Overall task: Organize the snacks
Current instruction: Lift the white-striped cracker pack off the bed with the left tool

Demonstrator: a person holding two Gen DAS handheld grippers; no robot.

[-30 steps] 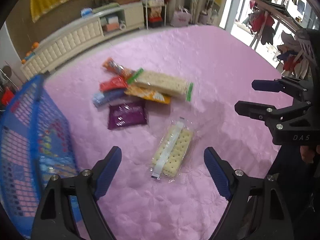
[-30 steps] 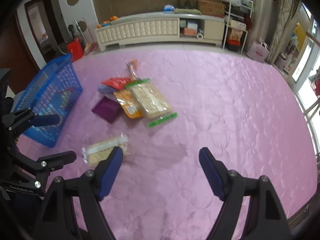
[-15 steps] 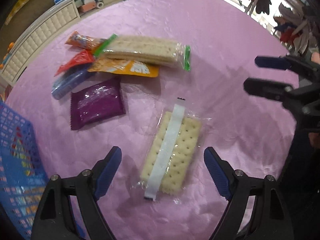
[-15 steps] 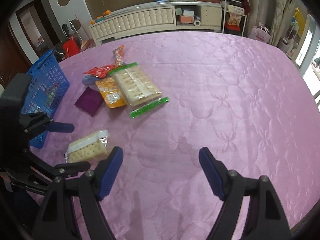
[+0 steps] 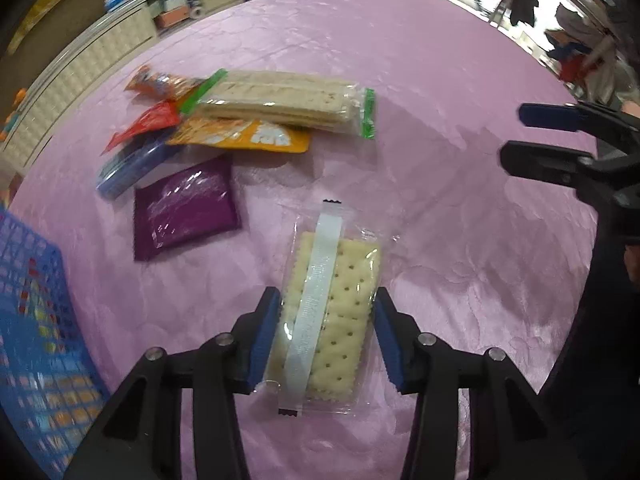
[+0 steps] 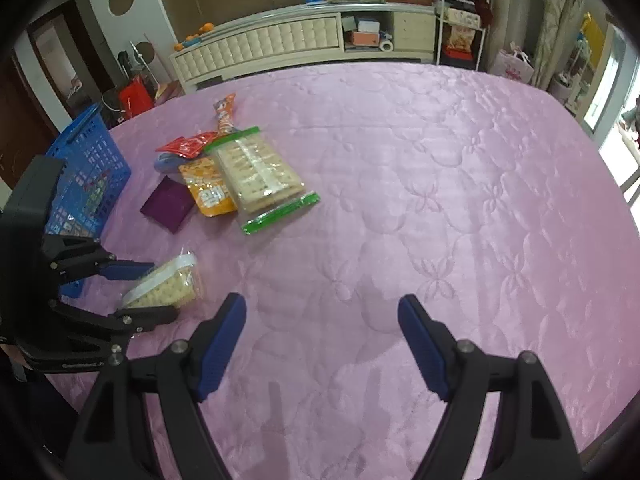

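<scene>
A clear-wrapped cracker pack [image 5: 332, 304] with a white strip lies on the pink cloth between the fingers of my left gripper [image 5: 326, 336], whose blue pads touch or nearly touch its two long sides. It also shows in the right wrist view [image 6: 166, 286], with the left gripper [image 6: 136, 290] around it. A blue basket [image 5: 36, 320] stands at the left, also seen in the right wrist view [image 6: 86, 176]. My right gripper [image 6: 322, 344] is open and empty above bare cloth.
A pile of snacks lies further back: a long cracker pack [image 5: 280, 98] with green ends, an orange pouch [image 5: 244, 136], a purple pouch [image 5: 186, 206], a red packet [image 5: 148, 120] and a blue packet [image 5: 128, 168]. A white cabinet [image 6: 280, 40] stands beyond the table.
My left gripper has moved down and forward over the small cracker pack and its jaws have narrowed onto the pack's sides. The right gripper has stayed open and nearly still.
</scene>
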